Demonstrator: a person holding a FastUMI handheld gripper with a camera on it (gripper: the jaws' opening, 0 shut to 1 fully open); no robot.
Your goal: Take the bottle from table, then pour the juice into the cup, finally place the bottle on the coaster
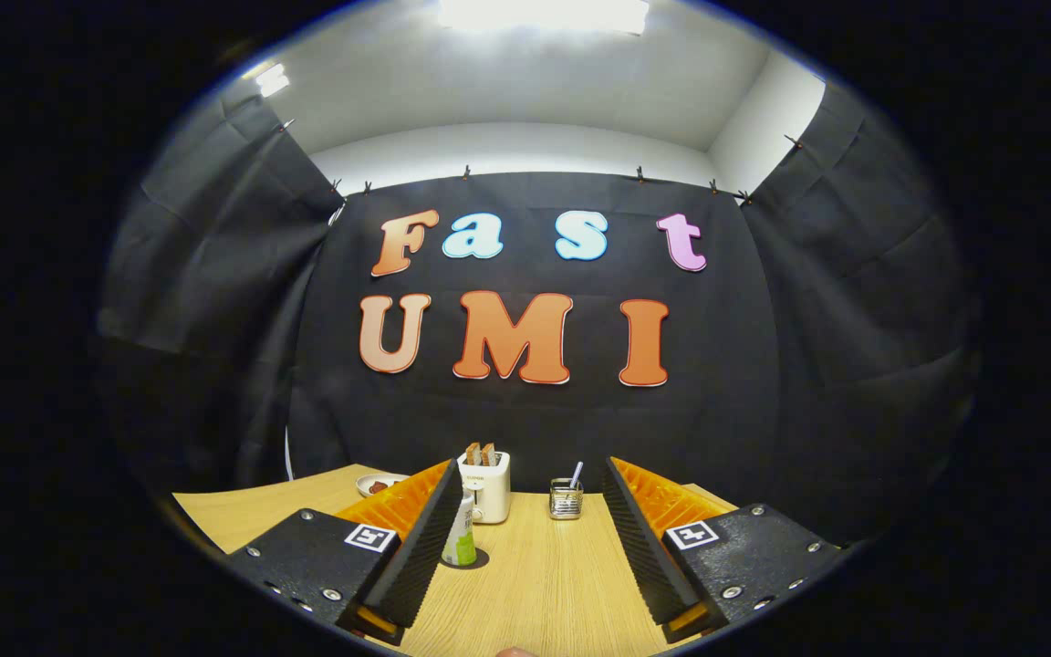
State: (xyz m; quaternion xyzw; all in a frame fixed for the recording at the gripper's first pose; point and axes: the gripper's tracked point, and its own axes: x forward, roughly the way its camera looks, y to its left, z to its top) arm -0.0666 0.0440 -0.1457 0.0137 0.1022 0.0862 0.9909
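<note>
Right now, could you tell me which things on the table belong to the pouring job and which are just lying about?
Job:
bottle, upright beside the left finger
gripper, open, holding nothing

Lying about:
toaster with toast, beyond the bottle
small holder with a utensil in it
plate behind the left finger

Black cloth walls (854, 301), wooden table (544, 584), bright ceiling light (544, 14).

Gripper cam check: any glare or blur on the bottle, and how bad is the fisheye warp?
Gripper view: ceiling light blown out, but no glare on the bottle, which looks sharp, partly hidden by the left finger; the open gripper has nothing between its fingers; table edges and walls bow strongly outward.
</note>
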